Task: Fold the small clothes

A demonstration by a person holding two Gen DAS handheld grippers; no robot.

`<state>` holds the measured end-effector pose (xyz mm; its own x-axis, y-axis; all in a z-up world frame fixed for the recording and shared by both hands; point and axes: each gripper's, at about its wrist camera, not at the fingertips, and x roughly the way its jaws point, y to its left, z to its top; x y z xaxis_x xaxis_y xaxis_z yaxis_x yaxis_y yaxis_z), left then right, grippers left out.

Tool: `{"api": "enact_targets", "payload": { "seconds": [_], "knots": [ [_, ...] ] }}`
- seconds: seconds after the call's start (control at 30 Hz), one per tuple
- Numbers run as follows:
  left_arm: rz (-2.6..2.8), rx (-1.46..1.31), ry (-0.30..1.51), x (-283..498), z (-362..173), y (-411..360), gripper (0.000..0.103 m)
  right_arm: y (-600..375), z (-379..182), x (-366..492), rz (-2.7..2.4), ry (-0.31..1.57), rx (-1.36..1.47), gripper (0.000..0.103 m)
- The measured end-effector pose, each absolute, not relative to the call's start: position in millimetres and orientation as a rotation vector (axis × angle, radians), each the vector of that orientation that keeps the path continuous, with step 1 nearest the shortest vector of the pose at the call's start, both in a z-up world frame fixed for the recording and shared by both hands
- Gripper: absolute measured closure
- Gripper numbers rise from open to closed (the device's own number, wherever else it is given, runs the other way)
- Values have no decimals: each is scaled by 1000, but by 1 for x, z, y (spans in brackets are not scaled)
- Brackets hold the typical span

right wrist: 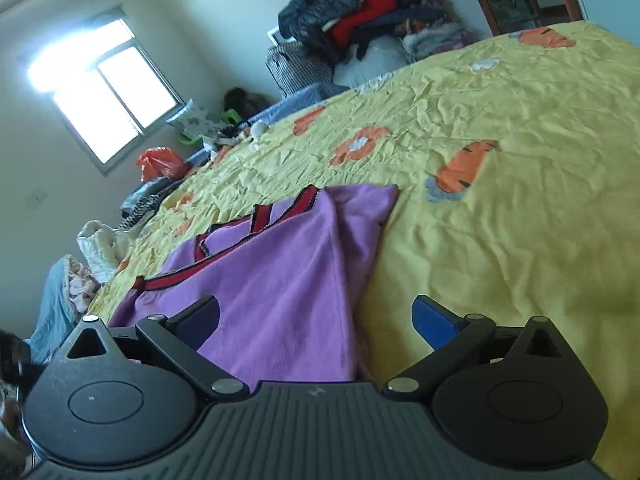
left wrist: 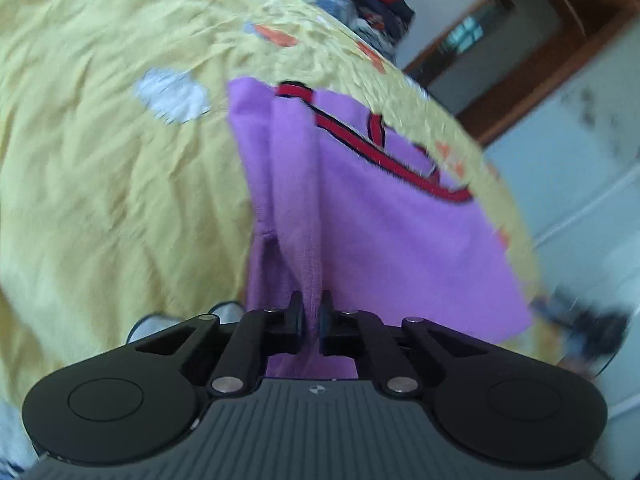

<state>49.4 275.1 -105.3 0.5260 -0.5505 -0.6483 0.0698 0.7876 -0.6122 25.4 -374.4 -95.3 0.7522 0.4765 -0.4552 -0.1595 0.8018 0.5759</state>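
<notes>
A small purple garment (left wrist: 384,232) with red and dark trim lies on a yellow flowered bedsheet (left wrist: 104,184). My left gripper (left wrist: 311,316) is shut on a pinched fold of the purple garment's near edge and lifts it slightly. In the right wrist view the same purple garment (right wrist: 280,280) lies spread on the bedsheet (right wrist: 520,208). My right gripper (right wrist: 316,316) is open and empty, its jaws wide apart over the garment's near right edge, one finger over the cloth and the other over the sheet.
A pile of dark and red clothes (right wrist: 352,12) is heaped beyond the bed's far edge. Bags and loose items (right wrist: 160,164) line the far left side under a window (right wrist: 108,92). A wooden door frame (left wrist: 532,60) stands past the bed.
</notes>
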Motion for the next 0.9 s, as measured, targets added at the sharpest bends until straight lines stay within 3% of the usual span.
{"api": "enact_targets", "payload": {
  "seconds": [0.13, 0.23, 0.3, 0.33, 0.37, 0.4, 0.43, 0.47, 0.7, 0.9],
  "knots": [
    [-403, -830, 944, 42, -129, 316, 101, -380, -104, 22, 411, 658, 545, 0],
    [-384, -878, 920, 29, -136, 323, 95, -375, -111, 24, 422, 661, 516, 0],
    [-424, -856, 932, 23, -136, 312, 56, -368, -117, 31, 453, 675, 509, 2],
    [-430, -840, 925, 20, -134, 306, 54, -362, -119, 34, 469, 690, 494, 7],
    [-446, -821, 923, 21, -133, 301, 55, -355, -121, 36, 469, 708, 468, 30],
    [-464, -801, 932, 20, -133, 296, 72, -350, -122, 40, 461, 733, 447, 71],
    [-472, -781, 948, 21, -133, 291, 87, -346, -124, 44, 456, 756, 428, 87],
    [-482, -771, 962, 22, -133, 289, 101, -344, -124, 45, 461, 760, 411, 94],
    [-498, -831, 945, 14, -124, 316, 101, -367, -88, 35, 500, 669, 490, 98],
    [-392, -814, 984, 2, -133, 333, 103, -370, -91, 22, 394, 710, 362, 99]
  ]
}}
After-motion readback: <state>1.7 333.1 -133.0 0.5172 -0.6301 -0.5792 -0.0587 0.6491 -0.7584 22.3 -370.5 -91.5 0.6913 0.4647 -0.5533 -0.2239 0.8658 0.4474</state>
